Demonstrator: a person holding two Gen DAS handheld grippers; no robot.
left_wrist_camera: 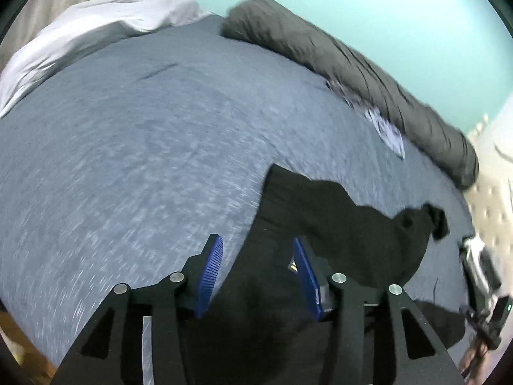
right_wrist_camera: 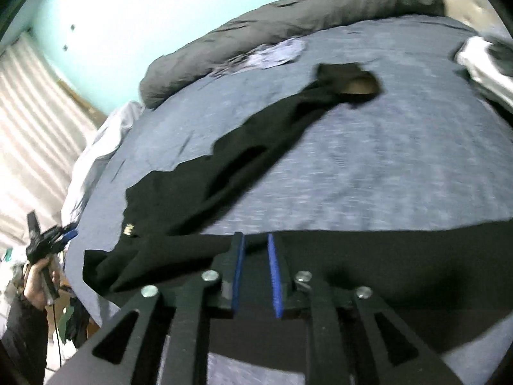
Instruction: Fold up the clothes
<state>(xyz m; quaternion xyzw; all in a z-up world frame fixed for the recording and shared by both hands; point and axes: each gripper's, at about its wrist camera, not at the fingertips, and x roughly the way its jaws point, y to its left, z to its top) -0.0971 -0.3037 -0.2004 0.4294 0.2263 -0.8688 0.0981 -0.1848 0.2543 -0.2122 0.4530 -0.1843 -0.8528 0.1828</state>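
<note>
A black long-sleeved garment [left_wrist_camera: 336,218] lies spread on the blue-grey bed sheet [left_wrist_camera: 128,134]. In the right wrist view the garment [right_wrist_camera: 256,147] has one sleeve running to the far right and a small gold logo [right_wrist_camera: 128,229] near its left edge. My left gripper [left_wrist_camera: 256,240] hangs over the garment's left part with its blue pads wide apart and nothing pinched. My right gripper [right_wrist_camera: 255,235] is at the garment's near hem with a narrow gap between its pads; the cloth lies under them, not clamped. A hand holds the left gripper [right_wrist_camera: 48,240] at the bed's left edge.
A rolled dark grey duvet [left_wrist_camera: 352,64] lines the far side of the bed below a turquoise wall. A white pillow or sheet [left_wrist_camera: 96,32] sits at the far left. A small patterned cloth [right_wrist_camera: 272,54] lies beside the duvet. A curtain [right_wrist_camera: 32,128] hangs at the left.
</note>
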